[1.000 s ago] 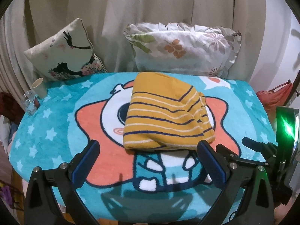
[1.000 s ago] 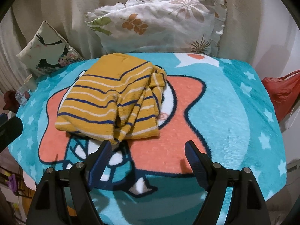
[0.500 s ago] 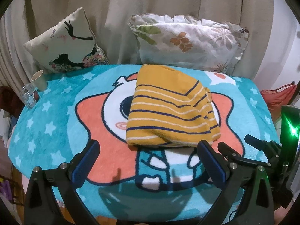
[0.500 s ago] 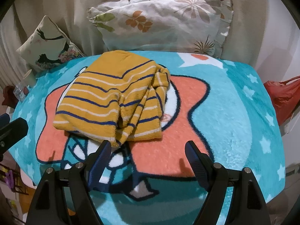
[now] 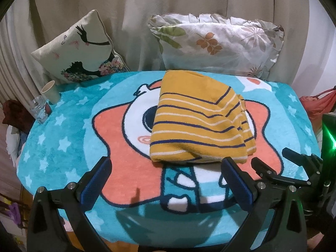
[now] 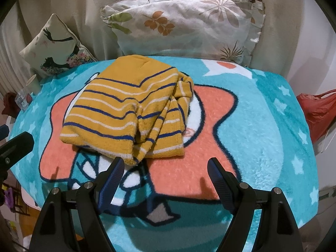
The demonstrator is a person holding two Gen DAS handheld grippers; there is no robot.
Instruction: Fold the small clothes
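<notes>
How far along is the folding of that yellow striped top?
Mostly done, it seems: the striped top lies in a folded bundle on the blue blanket. Nothing is in hand; the left gripper and right gripper are both open and empty, short of it. Its right edge looks bunched, so some tidying may remain.

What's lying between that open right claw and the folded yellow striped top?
Nothing but bare cartoon blanket, seen from the right wrist: the right gripper hangs open just short of the striped top.
</notes>
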